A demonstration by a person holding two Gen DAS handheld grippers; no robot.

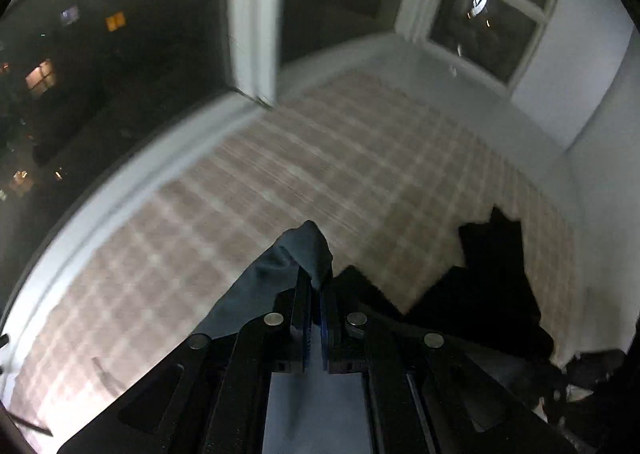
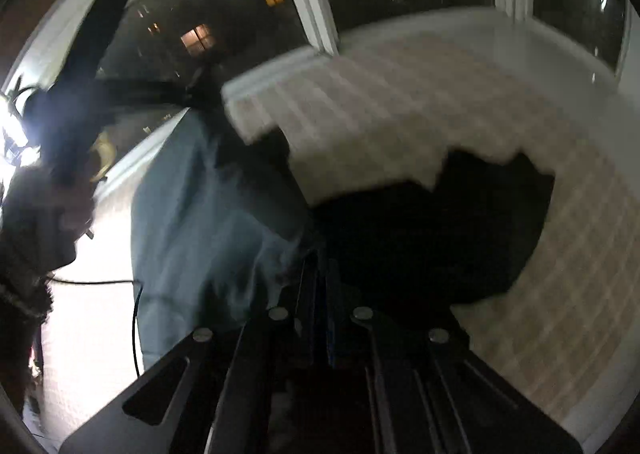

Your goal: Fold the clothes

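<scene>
Left tongs [image 1: 315, 286] are pinched tight on a bunched edge of the blue garment [image 1: 280, 266], which pokes up past the tips and trails back down to the left. Right tongs [image 2: 320, 270] look clamped together too, with the same cloth [image 2: 192, 222] coming right up to the tips, though it's too dark and blurry there to swear it's actually between them. From the right view the garment hangs in a long sheet off to the left, up off the checked bed [image 1: 300, 158], with the other gripper and a hand [image 2: 60, 210] holding it high. A pile of dark clothes [image 2: 420, 234] sits on the bed just past the tongs.

Looks like a mid-air stage: garment lifted and stretched between both grips. Could be shaking it out to lay flat, or carrying one edge over for a fold; can't tell which. Either way the next bit needs both grips kept firm and the cloth brought down onto the bare patch of bed, away from the dark pile.
</scene>
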